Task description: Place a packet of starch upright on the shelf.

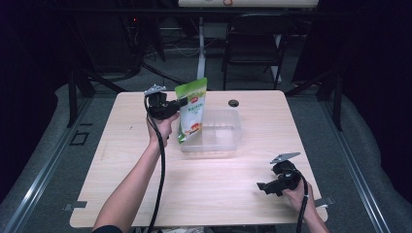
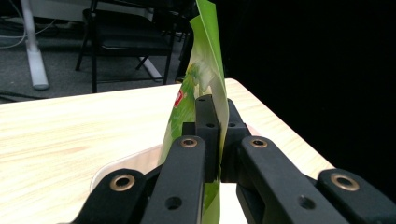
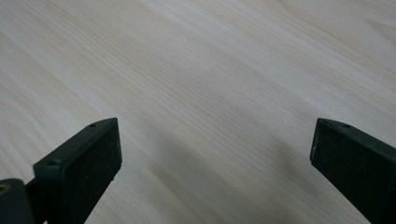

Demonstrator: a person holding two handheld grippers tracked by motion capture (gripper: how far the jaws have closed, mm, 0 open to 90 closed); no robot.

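A tall green and white plastic snack bag (image 1: pixel 192 110) is held upright by the left gripper (image 1: pixel 180 103). The jaws are shut tight on the bag's side edge, as is seen in the left gripper view, where the bag (image 2: pixel 201 79) is pinched between them. The bag's bottom seems to be at the left end of a clear plastic box with a divider (image 1: pixel 228 127), which sits in the middle of the light wooden table (image 1: pixel 145 179). Whether the bottom rests inside the box or just beside its wall cannot be told.

The right gripper (image 1: pixel 262 187) is held low near the table's right front corner, well apart from the box. Its jaws are spread wide, and nothing is between them.

The step in hand is probably putting the bag in the box. To do it well, the bag should be kept straight and lowered slowly until its bottom rests flat. The jaws should be opened only after that, so the bag is not tipped over.
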